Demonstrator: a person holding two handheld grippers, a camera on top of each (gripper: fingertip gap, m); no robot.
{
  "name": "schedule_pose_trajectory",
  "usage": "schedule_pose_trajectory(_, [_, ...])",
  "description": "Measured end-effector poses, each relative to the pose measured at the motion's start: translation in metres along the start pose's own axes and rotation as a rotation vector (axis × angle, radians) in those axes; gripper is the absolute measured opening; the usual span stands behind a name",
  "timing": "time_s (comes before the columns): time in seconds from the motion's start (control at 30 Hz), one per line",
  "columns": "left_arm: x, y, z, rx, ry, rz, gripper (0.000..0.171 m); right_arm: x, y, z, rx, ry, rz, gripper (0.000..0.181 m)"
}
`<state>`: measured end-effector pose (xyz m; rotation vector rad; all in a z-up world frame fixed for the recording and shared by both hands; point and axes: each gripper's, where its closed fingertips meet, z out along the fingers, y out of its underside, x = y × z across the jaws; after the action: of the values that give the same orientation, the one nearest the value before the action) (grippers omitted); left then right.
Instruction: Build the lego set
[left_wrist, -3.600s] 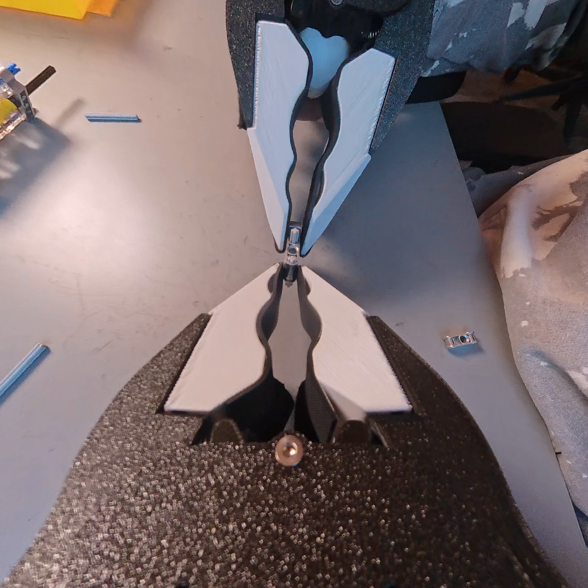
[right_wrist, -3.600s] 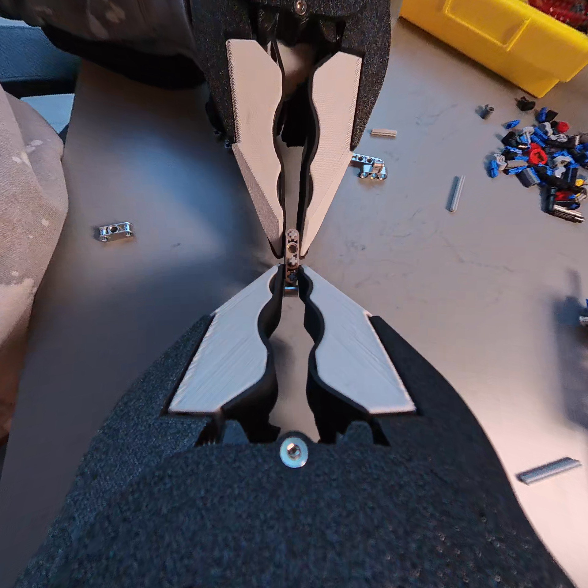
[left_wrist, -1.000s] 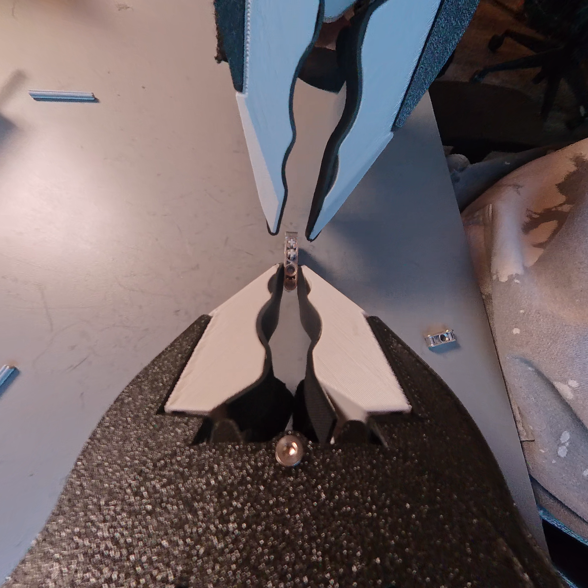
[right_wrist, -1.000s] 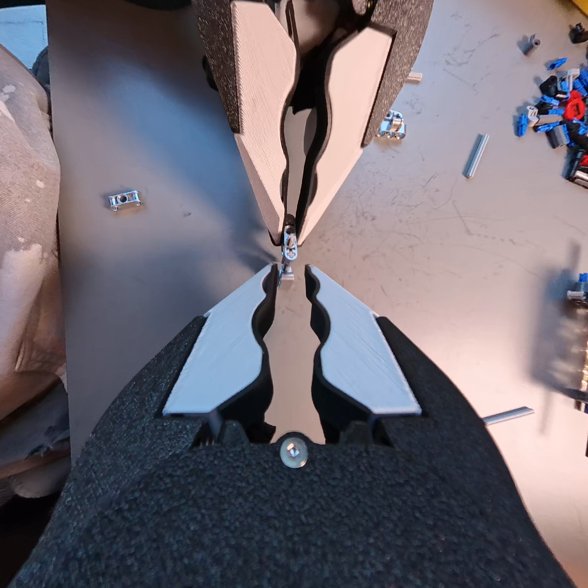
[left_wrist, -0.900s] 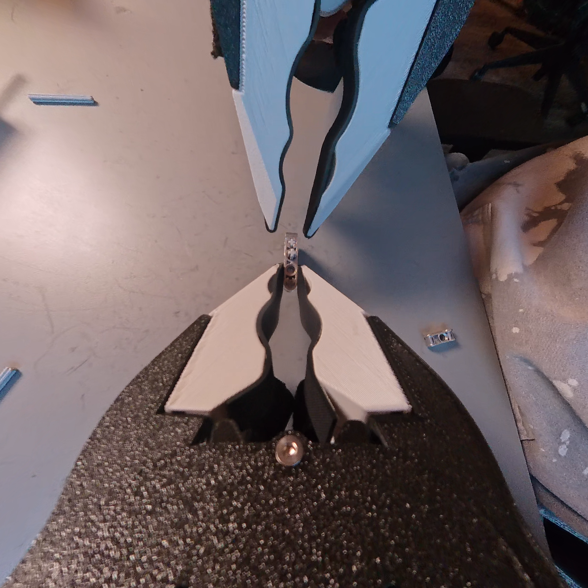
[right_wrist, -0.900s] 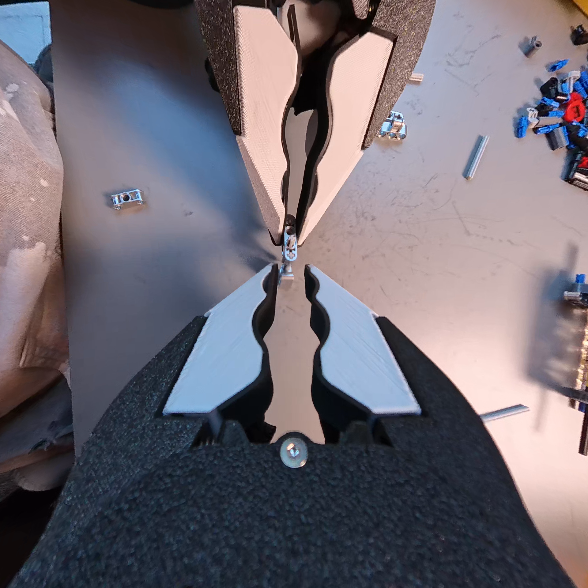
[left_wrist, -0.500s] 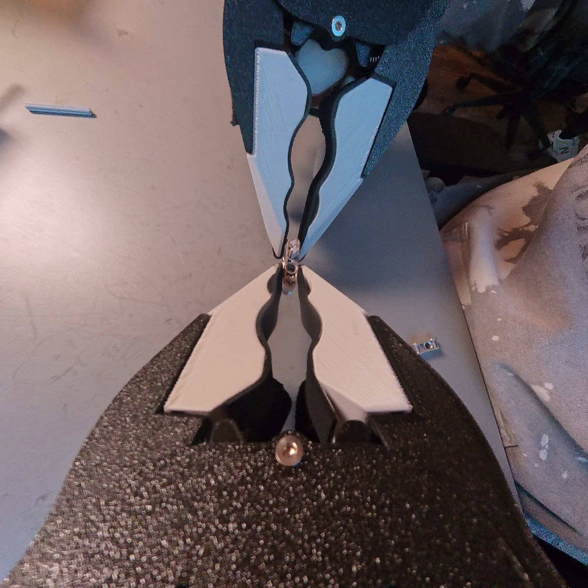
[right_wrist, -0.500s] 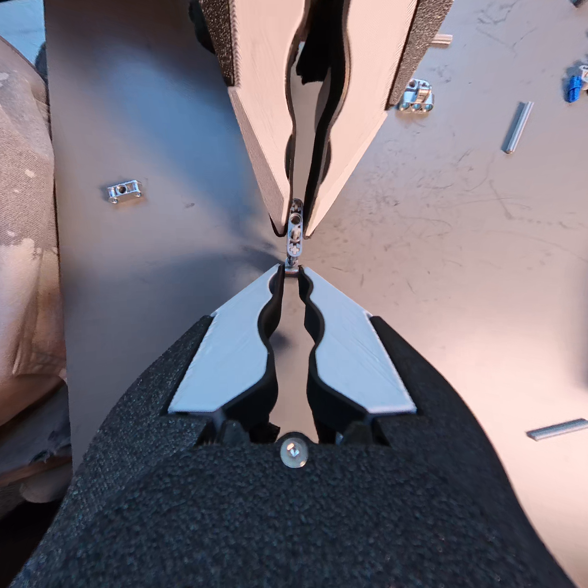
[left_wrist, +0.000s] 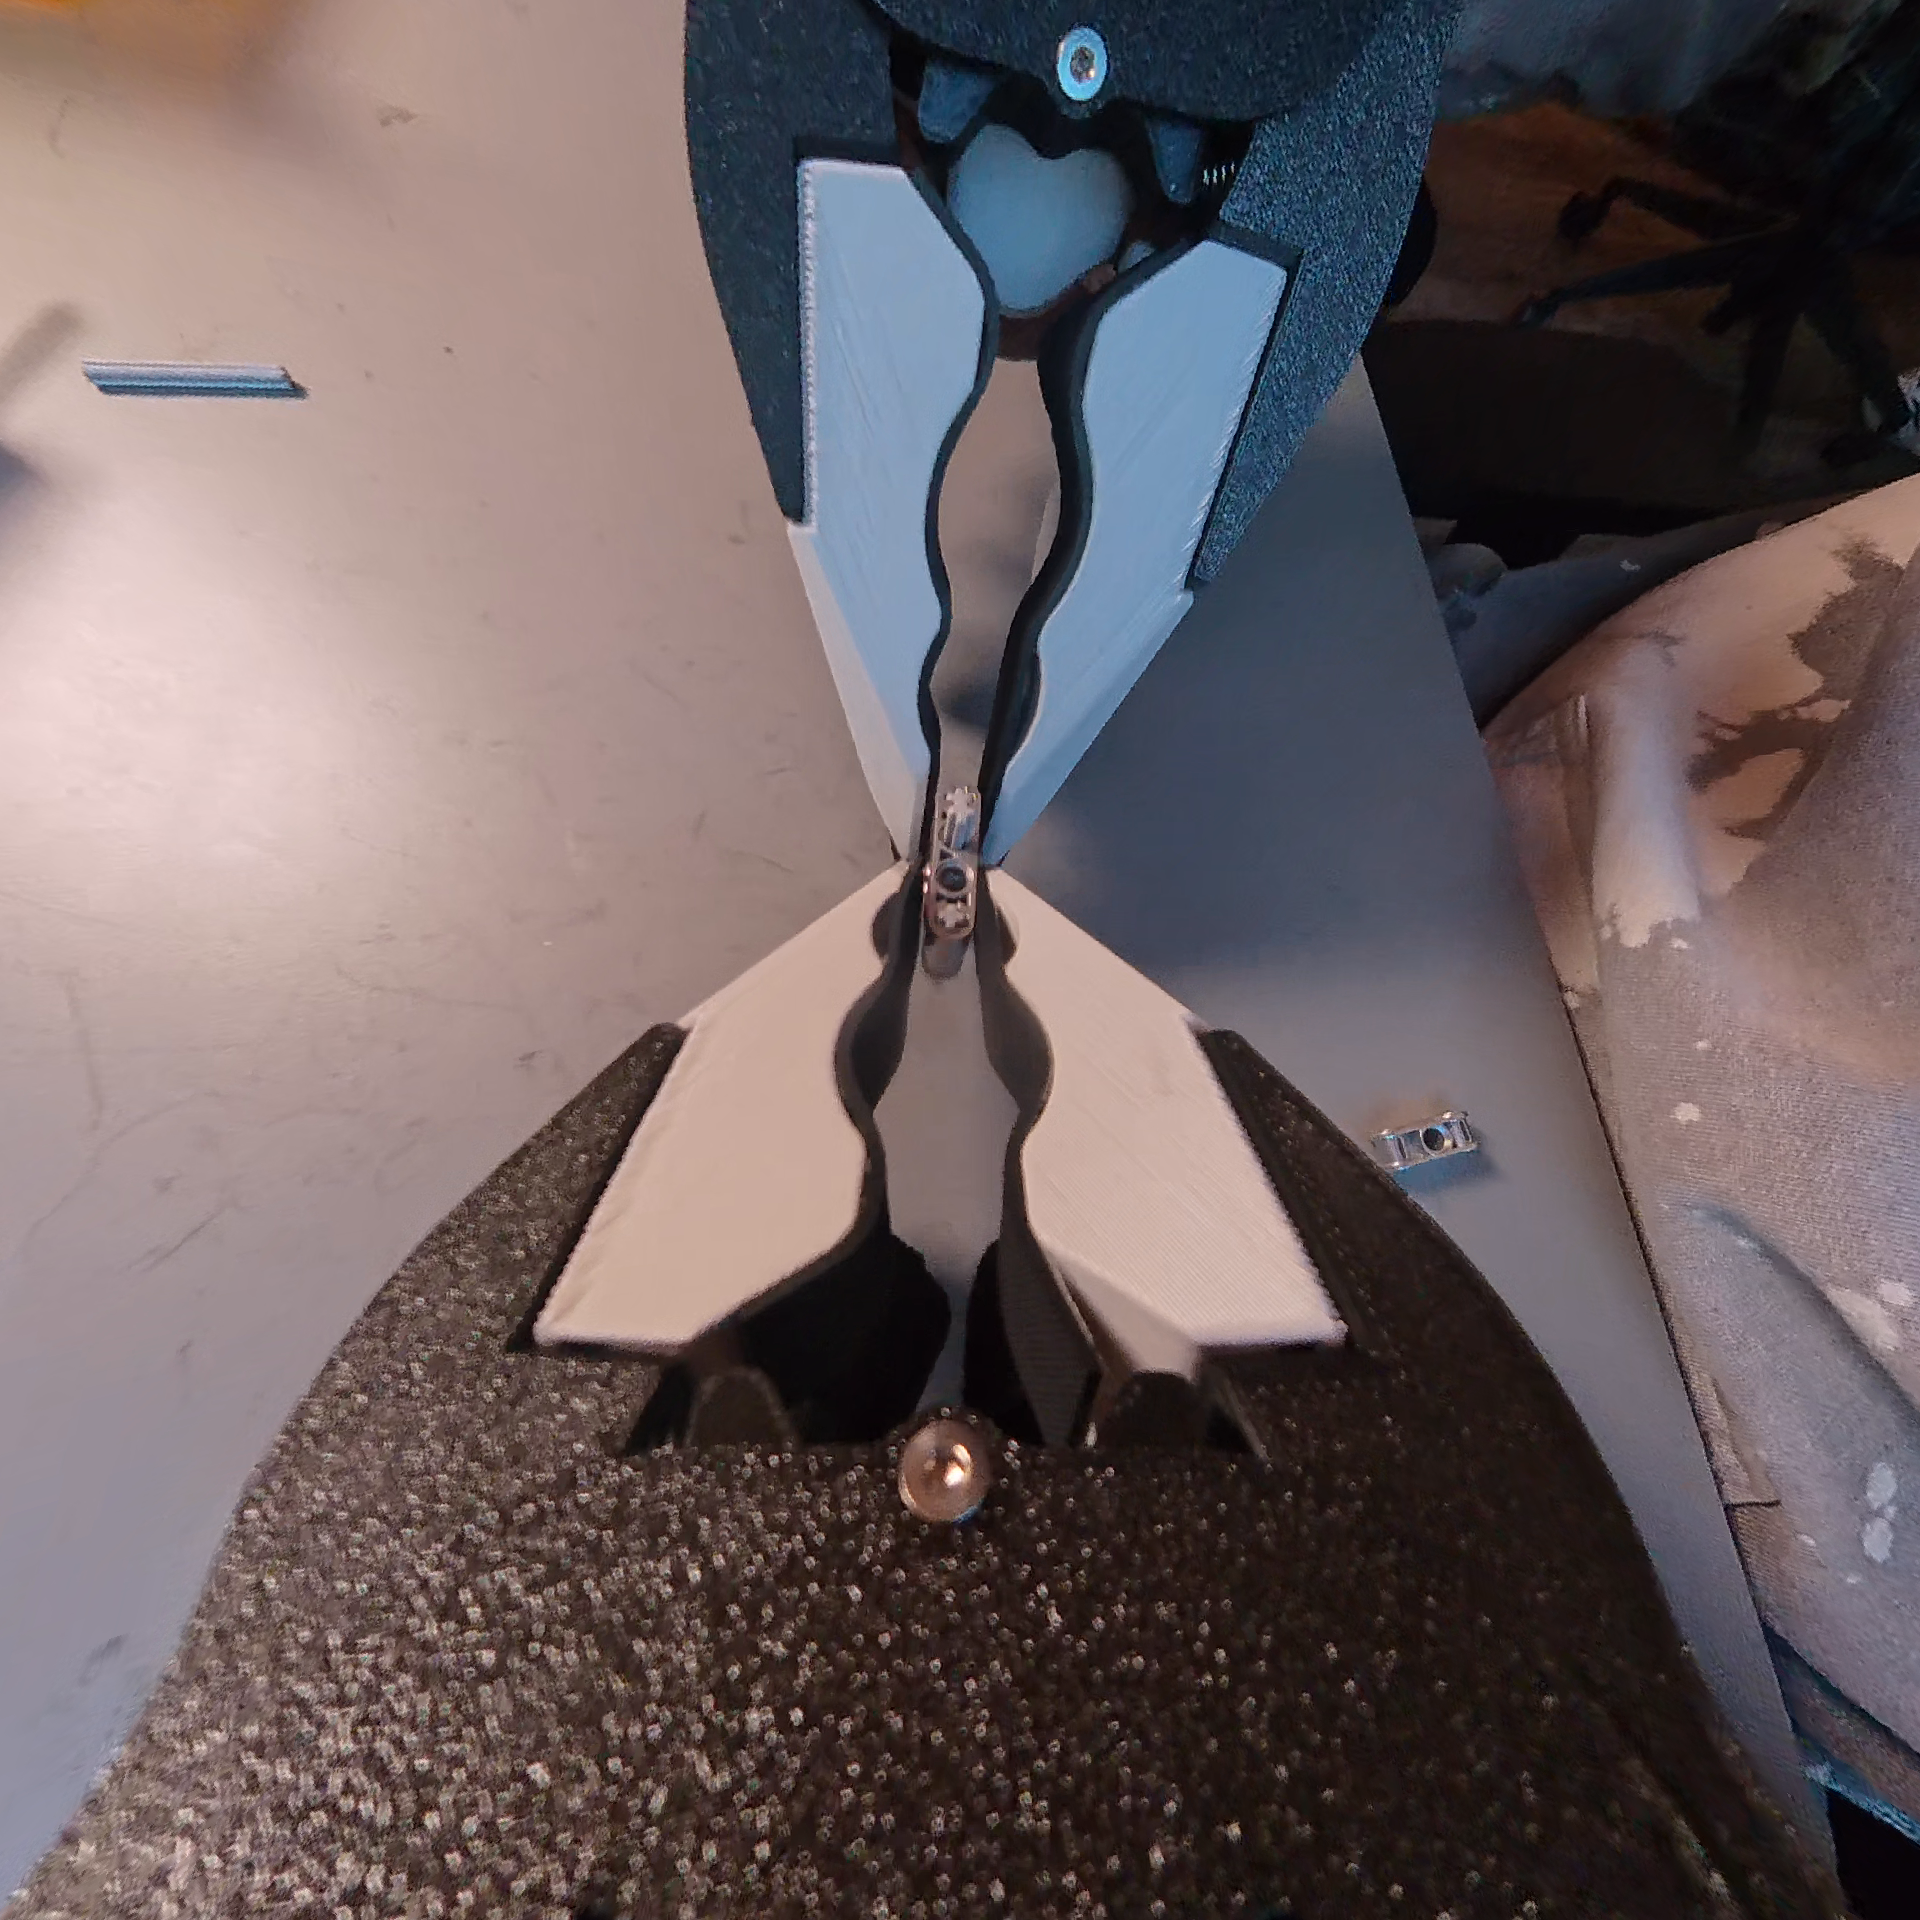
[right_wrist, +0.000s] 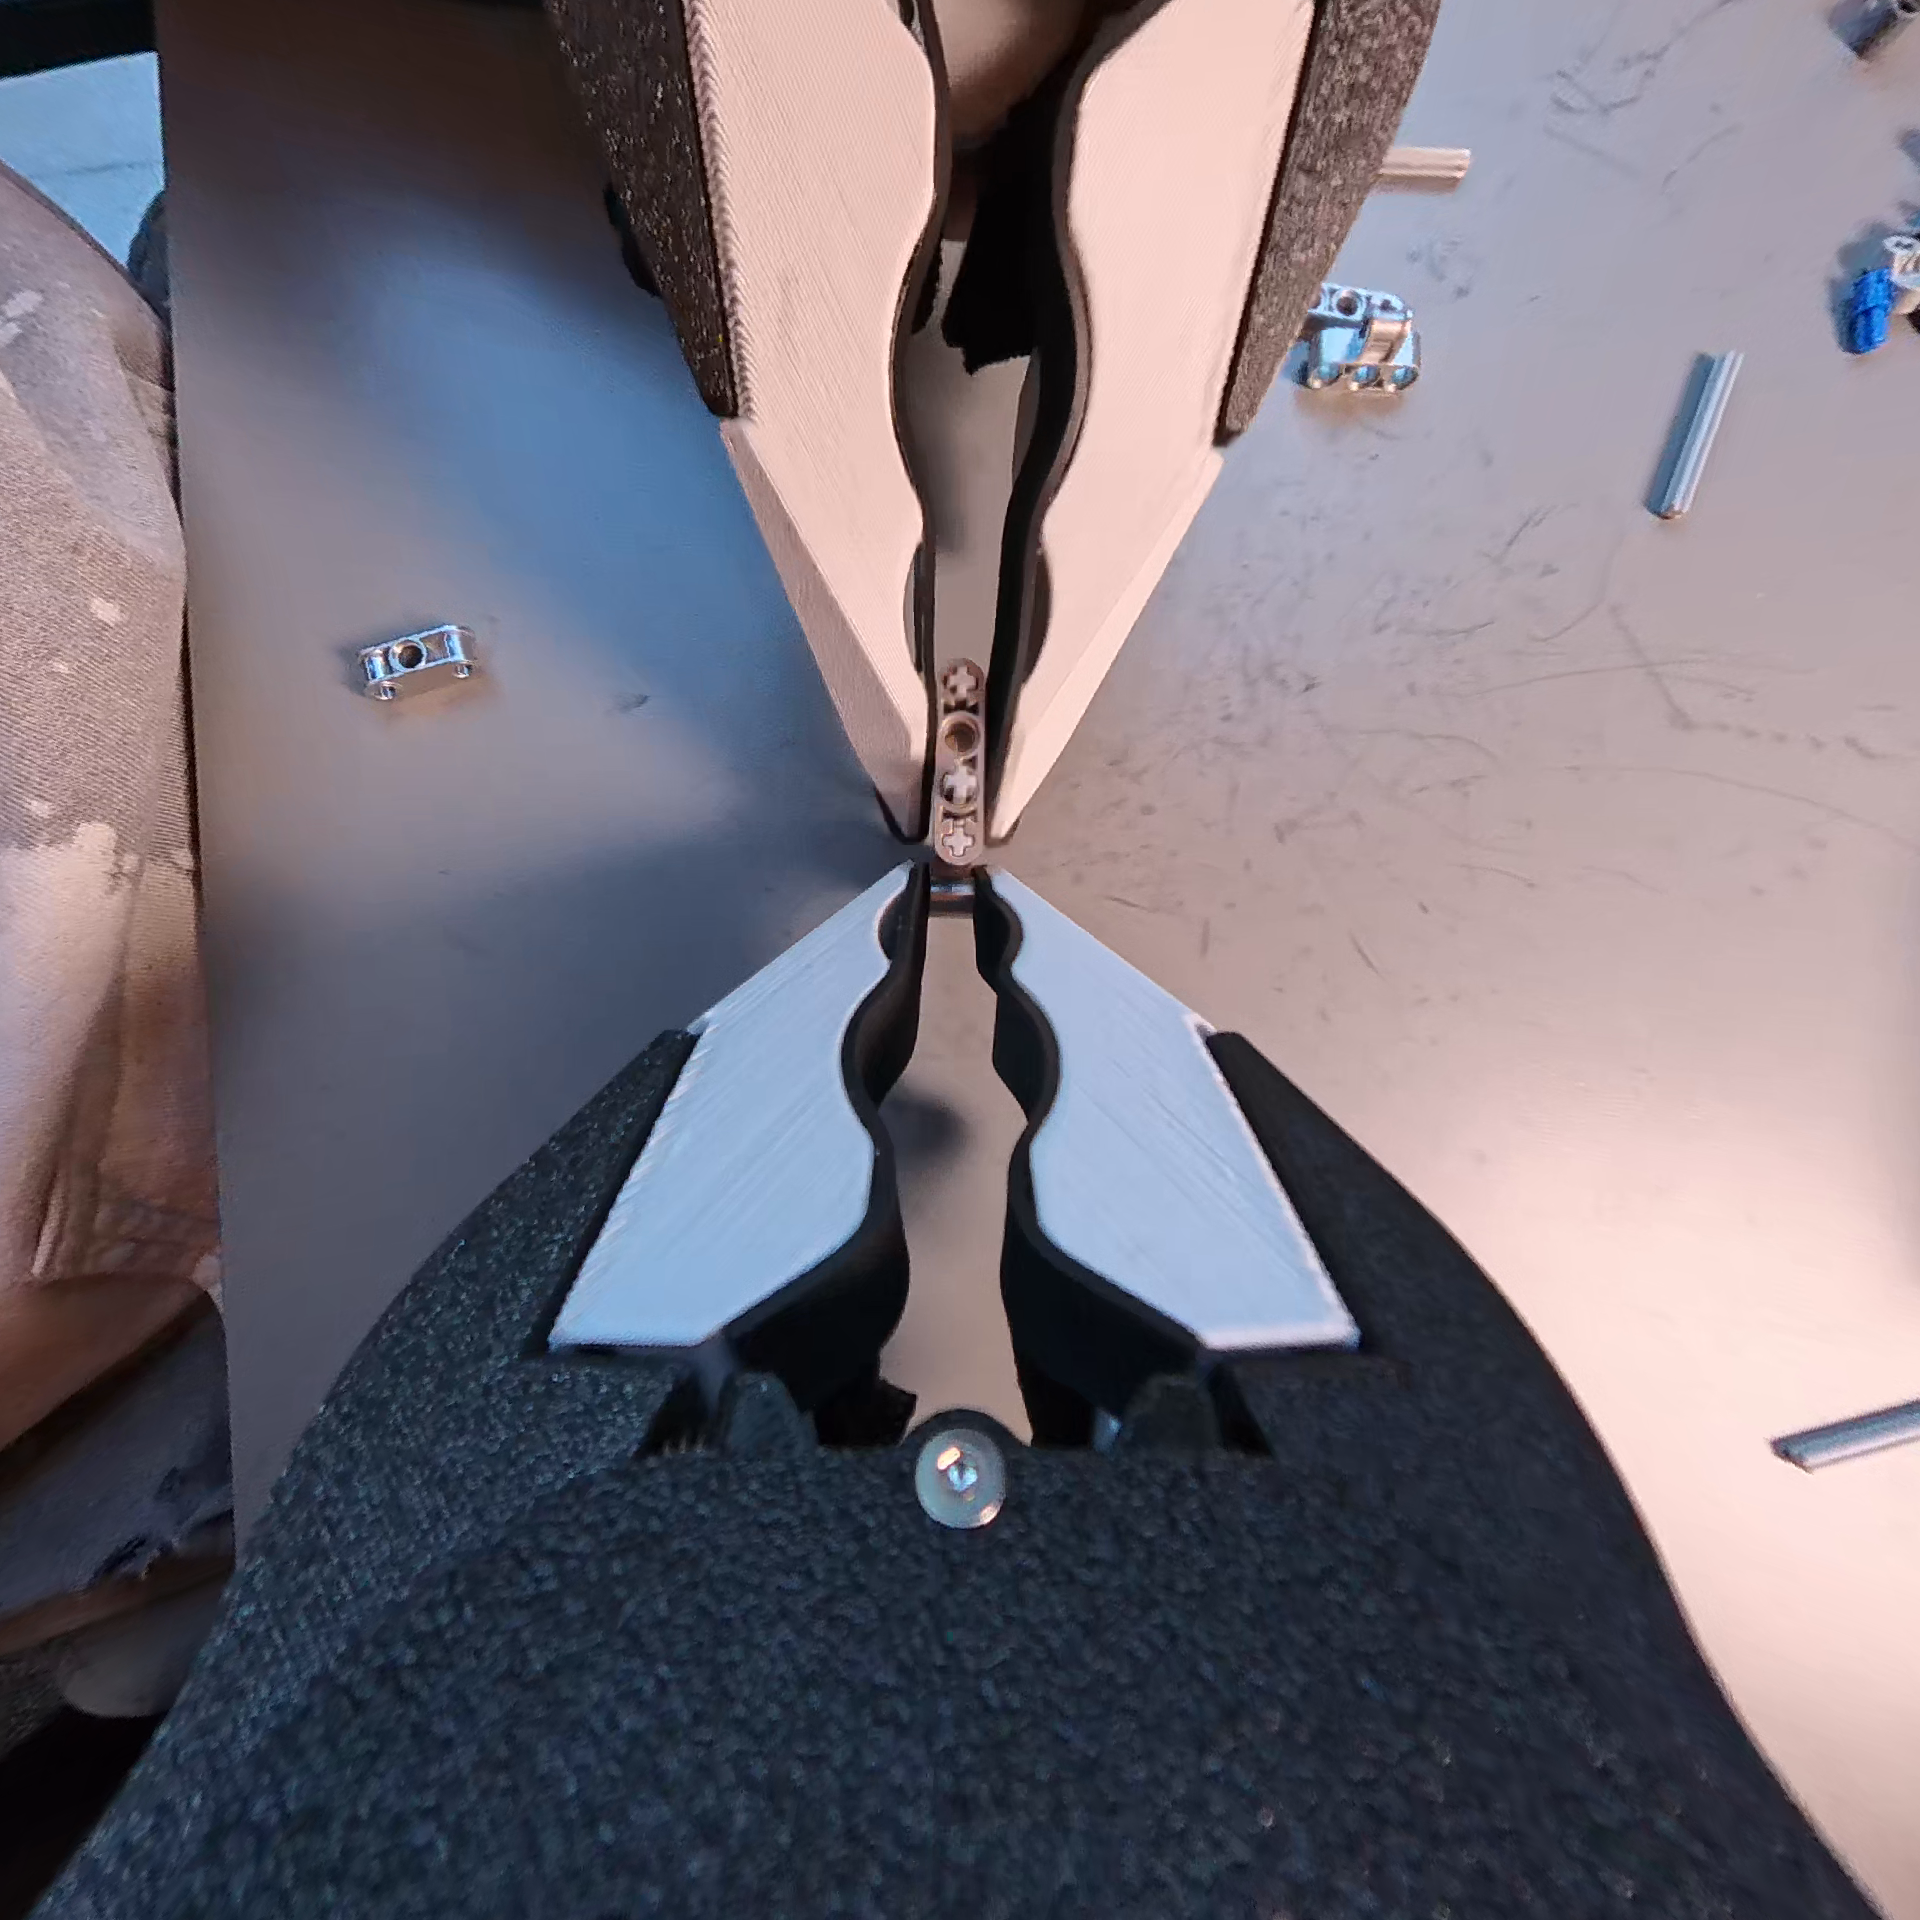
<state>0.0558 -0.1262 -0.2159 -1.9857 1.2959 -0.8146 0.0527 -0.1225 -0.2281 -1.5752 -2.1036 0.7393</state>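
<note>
A small thin grey beam with holes (left_wrist: 951, 883) is held above the grey table (left_wrist: 416, 727), between the two grippers, which meet tip to tip. My left gripper (left_wrist: 951, 909) is shut on its near end. My right gripper (left_wrist: 954, 831) comes in from the top of the left wrist view, shut on the far end. In the right wrist view the beam (right_wrist: 958, 769) lies mostly between the left gripper's fingers (right_wrist: 1091, 644), and my right gripper (right_wrist: 948, 883) pinches the beam's near tip.
A small grey connector (left_wrist: 1425, 1140) lies near the table's edge, also in the right wrist view (right_wrist: 418, 660). Grey axle rods (left_wrist: 192, 379) (right_wrist: 1694, 431) (right_wrist: 1844, 1444), a grey joint piece (right_wrist: 1356, 338) and a blue piece (right_wrist: 1870, 291) lie about. Stained cloth (left_wrist: 1714, 935) lies past the edge. The grippers are tip to tip, or close to it. Left tips and right tips are each some 11 cm from the small grey connector (left_wrist: 1425, 1140). Look for it in the right wrist view (right_wrist: 417, 657) too.
A second ago the right gripper was open and a little off the beam's end. It has since shut on that end. The left gripper has kept its hold throughout.
</note>
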Motion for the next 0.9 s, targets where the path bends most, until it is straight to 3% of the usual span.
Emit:
schedule_pose_trajectory(0.2, [0.001, -0.010, -0.013, 0.097, 0.026, -0.068, 0.006, -0.001, -0.001, -0.004, -0.002, -0.029, 0.031, 0.005])
schedule_pose_trajectory(0.37, [-0.010, -0.032, -0.050, 0.366, 0.247, -0.425, 0.005, 0.013, -0.029, -0.037, 0.243, 0.047, -0.011, 0.014])
schedule_pose_trajectory(0.5, [-0.011, -0.048, -0.074, 0.543, 0.450, -0.620, 0.005, 0.017, -0.045, -0.060, 0.342, 0.230, -0.193, 0.030])
schedule_pose_trajectory(0.63, [0.005, -0.055, -0.074, 0.569, 0.612, -0.684, 0.005, 0.007, -0.061, -0.065, 0.354, 0.293, -0.330, 0.047])
schedule_pose_trajectory(0.9, [0.029, -0.052, -0.065, 0.493, 0.709, -0.675, 0.005, -0.024, -0.069, -0.060, 0.294, 0.144, -0.467, 0.038])
